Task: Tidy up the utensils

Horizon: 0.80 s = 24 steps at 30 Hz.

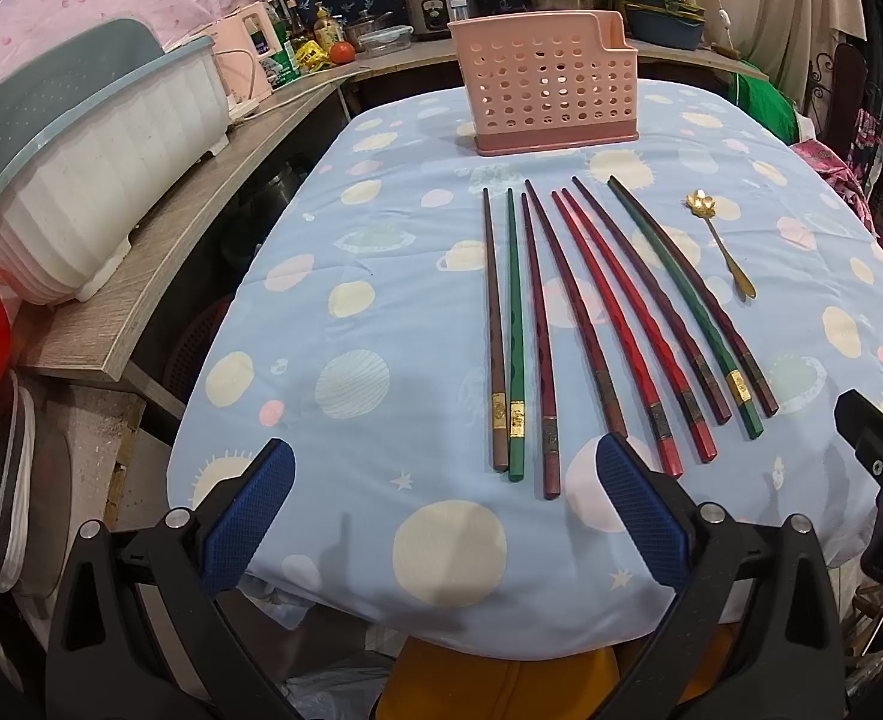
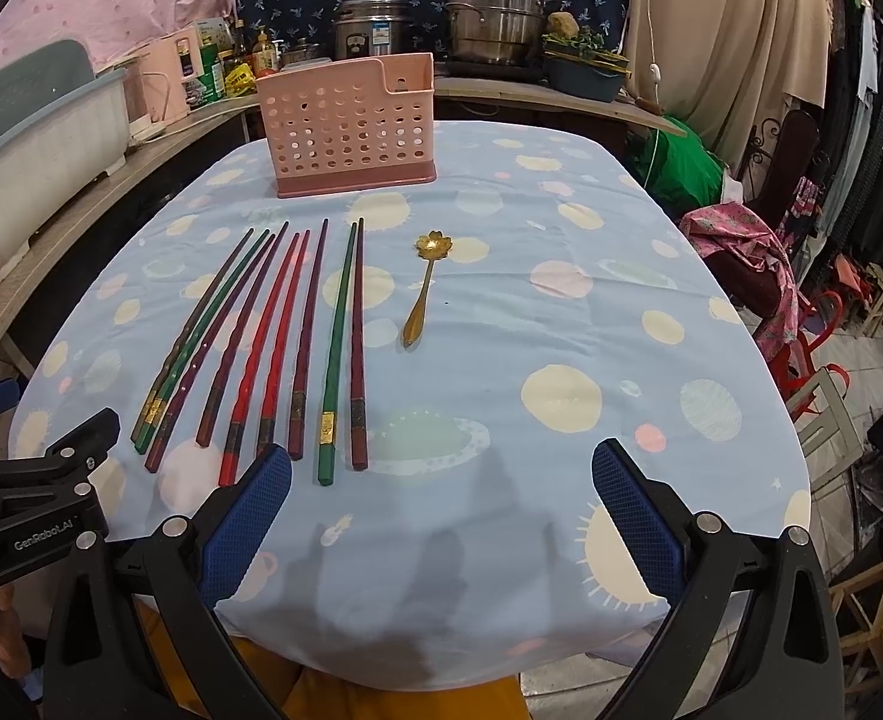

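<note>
The left gripper, held wide and empty, is aligned lengthwise nearest the chopsticks ahead.

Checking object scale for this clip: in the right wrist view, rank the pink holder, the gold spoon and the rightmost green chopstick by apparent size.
1. Pink holder, clearly largest in area.
2. Green chopstick, longest but thin.
3. Gold spoon, shortest.
The holder stands farthest from the camera, so its lead is understated.
</note>
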Each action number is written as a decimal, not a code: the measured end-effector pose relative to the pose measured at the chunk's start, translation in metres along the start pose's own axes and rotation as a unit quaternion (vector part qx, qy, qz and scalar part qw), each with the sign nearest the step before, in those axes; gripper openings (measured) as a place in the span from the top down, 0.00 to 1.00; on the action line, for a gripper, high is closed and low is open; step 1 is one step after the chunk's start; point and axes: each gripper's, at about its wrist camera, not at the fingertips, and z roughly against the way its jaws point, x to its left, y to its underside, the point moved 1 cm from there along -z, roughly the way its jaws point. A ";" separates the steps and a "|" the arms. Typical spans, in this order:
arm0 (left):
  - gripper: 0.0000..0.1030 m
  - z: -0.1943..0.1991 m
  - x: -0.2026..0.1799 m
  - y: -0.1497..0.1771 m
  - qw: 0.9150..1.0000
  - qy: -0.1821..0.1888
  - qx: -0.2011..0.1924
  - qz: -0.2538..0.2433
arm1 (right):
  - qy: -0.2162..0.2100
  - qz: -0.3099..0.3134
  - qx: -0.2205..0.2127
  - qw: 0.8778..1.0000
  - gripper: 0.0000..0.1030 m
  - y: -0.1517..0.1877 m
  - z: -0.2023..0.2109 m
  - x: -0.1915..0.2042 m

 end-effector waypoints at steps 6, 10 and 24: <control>0.07 -0.001 0.002 0.001 1.000 -0.002 0.002 0.001 | 0.003 0.002 -0.001 1.000 0.07 0.000 0.000 0.001; 0.07 -0.002 0.002 0.002 1.000 -0.002 0.002 0.002 | 0.002 0.003 -0.001 1.000 0.07 -0.001 0.000 0.001; 0.07 -0.002 0.004 0.003 1.000 -0.002 0.003 0.002 | 0.002 0.006 -0.001 1.000 0.07 0.000 0.001 0.004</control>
